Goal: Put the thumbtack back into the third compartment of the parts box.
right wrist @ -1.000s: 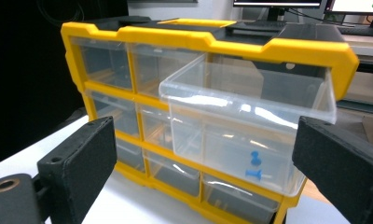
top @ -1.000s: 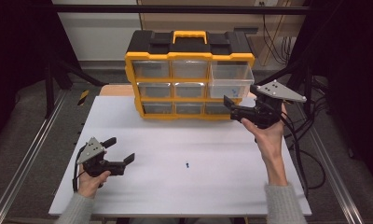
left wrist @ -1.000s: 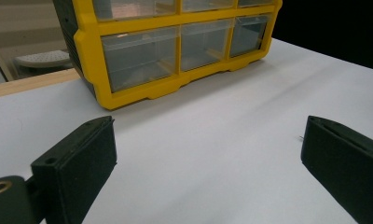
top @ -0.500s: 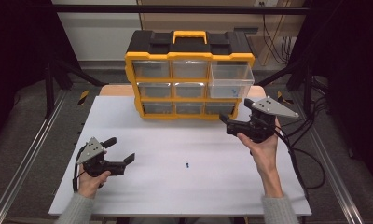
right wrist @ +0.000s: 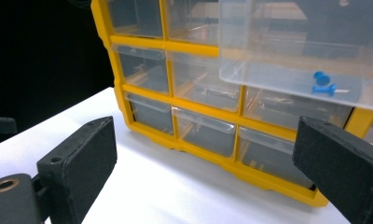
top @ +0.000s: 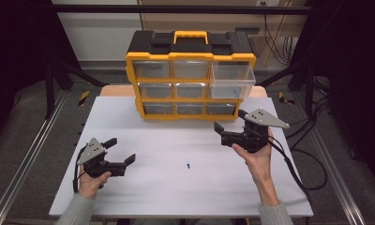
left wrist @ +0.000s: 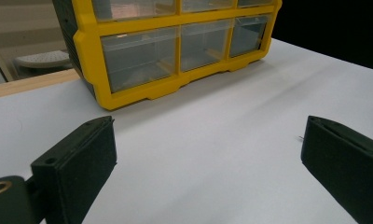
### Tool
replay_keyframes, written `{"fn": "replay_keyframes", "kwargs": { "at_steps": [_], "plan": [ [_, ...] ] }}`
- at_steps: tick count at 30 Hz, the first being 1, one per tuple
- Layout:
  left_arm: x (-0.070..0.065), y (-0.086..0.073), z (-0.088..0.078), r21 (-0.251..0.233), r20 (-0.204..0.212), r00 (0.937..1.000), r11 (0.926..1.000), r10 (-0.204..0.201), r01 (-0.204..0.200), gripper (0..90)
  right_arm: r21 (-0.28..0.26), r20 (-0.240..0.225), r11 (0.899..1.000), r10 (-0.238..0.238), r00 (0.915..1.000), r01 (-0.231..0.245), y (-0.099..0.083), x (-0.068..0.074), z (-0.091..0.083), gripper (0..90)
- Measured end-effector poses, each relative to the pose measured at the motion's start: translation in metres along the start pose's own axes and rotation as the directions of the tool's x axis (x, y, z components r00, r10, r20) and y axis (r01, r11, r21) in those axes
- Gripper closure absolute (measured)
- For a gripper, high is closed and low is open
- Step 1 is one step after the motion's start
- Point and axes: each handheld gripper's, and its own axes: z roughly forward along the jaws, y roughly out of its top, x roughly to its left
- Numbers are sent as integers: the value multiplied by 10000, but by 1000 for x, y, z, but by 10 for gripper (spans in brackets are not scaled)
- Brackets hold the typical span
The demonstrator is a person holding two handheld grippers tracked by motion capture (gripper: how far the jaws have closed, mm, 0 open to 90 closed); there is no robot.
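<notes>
A yellow and black drawer cabinet (top: 190, 75) stands at the back of the white table (top: 176, 187). Its top right clear drawer (top: 231, 80) is pulled out, and blue push pins (right wrist: 323, 85) lie inside it. One small blue pin (top: 188, 165) lies on the table in front of the cabinet. My right gripper (top: 230, 127) is held open above the table, right of the pin and in front of the cabinet's lower right drawers (right wrist: 208, 130). My left gripper (top: 120, 152) rests open near the front left, its jaws wide apart with nothing between them.
The cabinet (left wrist: 175, 51) fills the back centre of the table. Black cables (top: 293, 168) trail from the right gripper across the table's right side. Metal rails (top: 21, 159) run along both sides of the table, with dark frame posts (top: 49, 79) behind.
My right gripper has come down and toward me, away from the pulled-out drawer, to a spot in front of the cabinet's lower right. The left gripper has stayed still.
</notes>
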Motion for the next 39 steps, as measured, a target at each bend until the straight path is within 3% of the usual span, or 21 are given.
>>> {"fn": "replay_keyframes", "kwargs": {
  "at_steps": [24, 39],
  "plan": [
    [0, 0, 0, -9, 0, 10000, 10000, 27, -27, 27, 565, -693, 9983, 144, 9975, -105, -31, 22, 13, 73],
    [-1, 0, 0, -1, 0, 10000, 10000, 44, -44, 27, 1257, -1017, 9921, 90, 9948, 39, -53, 35, 27, 78]
  ]
}}
